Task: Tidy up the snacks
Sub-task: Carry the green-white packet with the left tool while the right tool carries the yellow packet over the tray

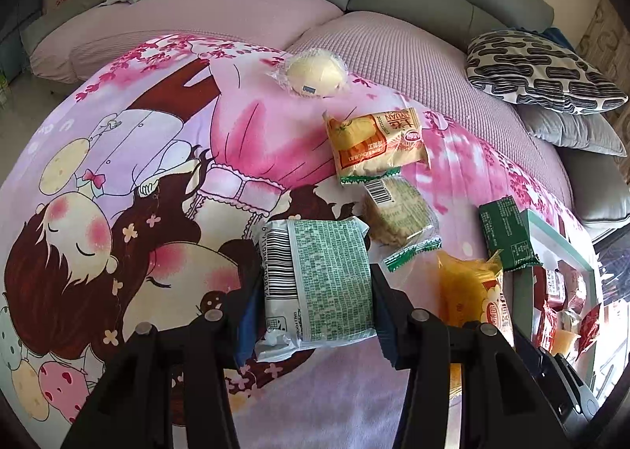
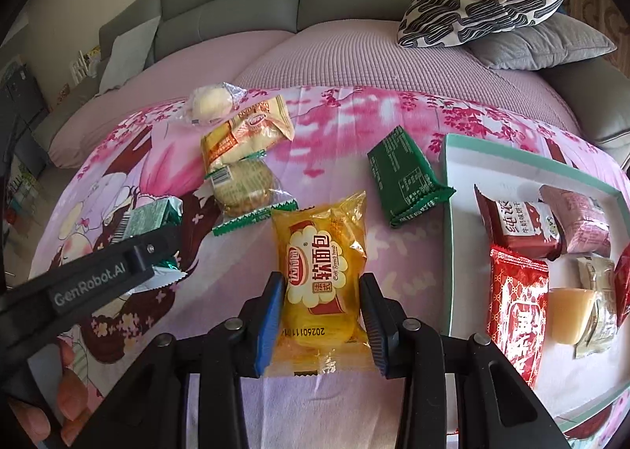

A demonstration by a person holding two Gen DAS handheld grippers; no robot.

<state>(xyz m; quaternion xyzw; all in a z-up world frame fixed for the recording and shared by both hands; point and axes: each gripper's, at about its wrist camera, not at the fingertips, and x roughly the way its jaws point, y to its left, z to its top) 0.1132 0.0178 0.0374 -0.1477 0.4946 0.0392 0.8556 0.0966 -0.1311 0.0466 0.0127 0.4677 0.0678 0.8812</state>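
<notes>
Yellow bread pack point(image 2: 321, 283) clamped in right tool point(image 2: 321, 315), green pack point(image 1: 317, 283) in left tool point(image 1: 315, 291); best lowered flat into tray point(image 2: 453, 181) at blanket's right edge.

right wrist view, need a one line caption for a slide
Right hand-held gripper clamps a yellow soft-bread packet above the pink blanket, beside a snack-filled tray.

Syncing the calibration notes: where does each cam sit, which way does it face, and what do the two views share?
Left wrist: on the left gripper, looking steeply down the fingers at its clamped pale green packet; own black fingers show.
Right wrist: on the right gripper, angled down at its clamped yellow bread packet; the left gripper and a hand show at left.
Shared: both packets, dark green packet, tray, patterned cushion.
</notes>
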